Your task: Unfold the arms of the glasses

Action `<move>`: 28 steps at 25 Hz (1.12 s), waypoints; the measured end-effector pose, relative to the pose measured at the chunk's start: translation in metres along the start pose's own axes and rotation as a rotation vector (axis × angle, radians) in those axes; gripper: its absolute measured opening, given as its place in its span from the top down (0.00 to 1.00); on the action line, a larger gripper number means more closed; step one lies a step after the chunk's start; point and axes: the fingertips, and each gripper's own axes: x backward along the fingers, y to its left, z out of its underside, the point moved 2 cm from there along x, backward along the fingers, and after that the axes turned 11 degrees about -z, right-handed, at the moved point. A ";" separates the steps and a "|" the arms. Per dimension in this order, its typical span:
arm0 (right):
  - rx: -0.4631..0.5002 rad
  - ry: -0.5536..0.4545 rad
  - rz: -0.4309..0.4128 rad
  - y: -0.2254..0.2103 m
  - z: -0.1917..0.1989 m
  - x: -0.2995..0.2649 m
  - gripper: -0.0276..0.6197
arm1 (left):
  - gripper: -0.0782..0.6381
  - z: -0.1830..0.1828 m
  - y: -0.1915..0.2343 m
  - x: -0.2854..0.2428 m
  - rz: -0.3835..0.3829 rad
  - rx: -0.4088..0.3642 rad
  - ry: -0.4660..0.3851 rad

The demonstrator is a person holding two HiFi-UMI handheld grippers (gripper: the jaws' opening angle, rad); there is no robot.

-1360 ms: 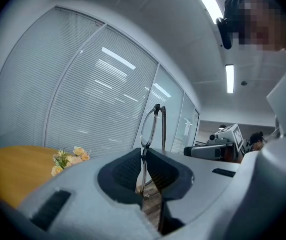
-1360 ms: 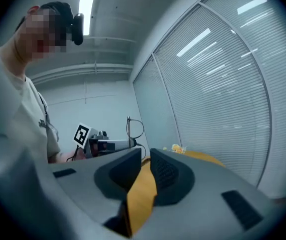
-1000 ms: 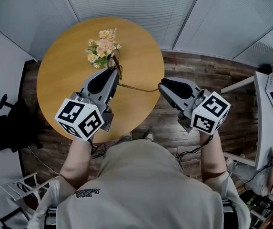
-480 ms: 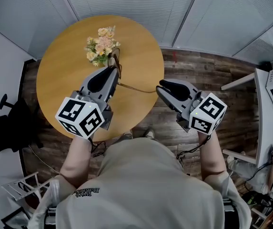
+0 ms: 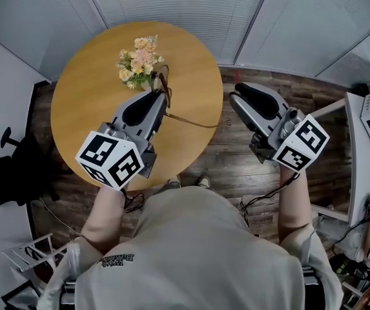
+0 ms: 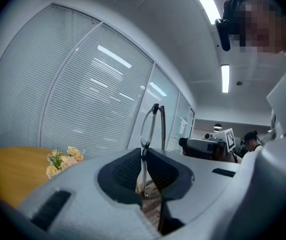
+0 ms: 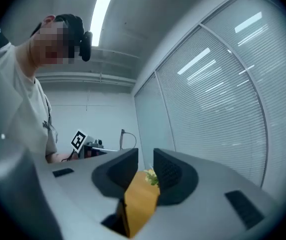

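While the left gripper [image 5: 161, 97] is held level above the table [image 5: 81, 102], its jaws are seen drawn almost together, clamped on the glasses [image 6: 151, 121]. The frame is pinched low down between the ribbed black pads [image 6: 124, 171] and stood upright above them, edge-on to that gripper's camera: a thin dark oval rim round a clear lens, with a straight dark bar just beside it. From the head view, the glasses are found at the gripper's tip, above the wood, between the table's middle and its right edge, just beside the flowers [image 5: 138, 63]. One slim brown arm [image 5: 194, 121] is stretched out sideways from the frame, slightly bowed, and its far end is carried past the table's right edge, over the plank floor [image 5: 236, 166]. The right gripper [image 5: 235, 93] is held beyond that edge, near the arm's tip but apart from it. Its jaws are parted by a modest gap and nothing is gripped: only the table's top and the flowers are seen through it. The table is round, smooth and honey-coloured; the flowers are a small bunch of peach and cream blooms. Both grippers are moulded in matt grey, each capped with a white cube [image 5: 109, 162] printed with black squares.
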 end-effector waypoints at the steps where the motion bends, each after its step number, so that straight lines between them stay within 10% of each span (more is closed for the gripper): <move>1: 0.018 0.019 -0.004 -0.003 -0.001 -0.003 0.81 | 0.82 -0.001 -0.004 0.000 0.008 -0.008 0.000; 14: 0.065 0.250 -0.258 0.013 0.066 -0.060 0.81 | 0.82 -0.007 -0.043 0.004 0.085 -0.024 0.003; 28: 0.031 0.218 -0.454 0.041 0.088 -0.077 0.81 | 0.82 -0.006 -0.050 0.003 0.094 -0.018 0.005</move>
